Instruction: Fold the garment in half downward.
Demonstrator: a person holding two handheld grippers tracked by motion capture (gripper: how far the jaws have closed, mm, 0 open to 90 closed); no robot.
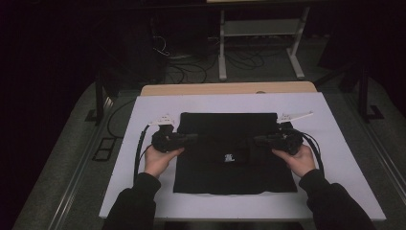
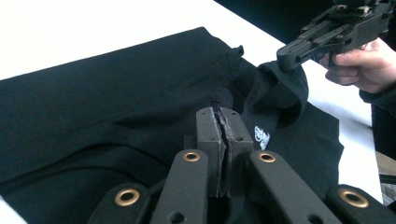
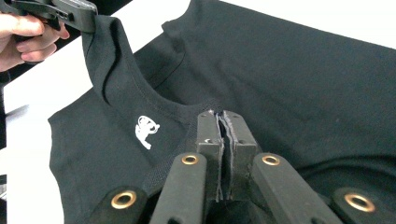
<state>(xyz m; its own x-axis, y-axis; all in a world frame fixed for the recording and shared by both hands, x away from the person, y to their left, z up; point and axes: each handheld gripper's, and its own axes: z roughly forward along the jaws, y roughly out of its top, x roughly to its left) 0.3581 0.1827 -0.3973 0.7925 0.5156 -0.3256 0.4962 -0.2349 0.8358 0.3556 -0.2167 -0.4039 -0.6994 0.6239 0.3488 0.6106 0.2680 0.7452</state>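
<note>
Fingers of both grippers are pinched shut on a black t-shirt: left gripper on the fold at its left side, right gripper at its right. Shirt lies mid white worktop, top part folded over, small white logo facing up

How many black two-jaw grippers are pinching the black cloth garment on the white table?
2. The left gripper pinches the black cloth garment at its left edge; the right gripper pinches its right edge. Both are shut on cloth.
</note>
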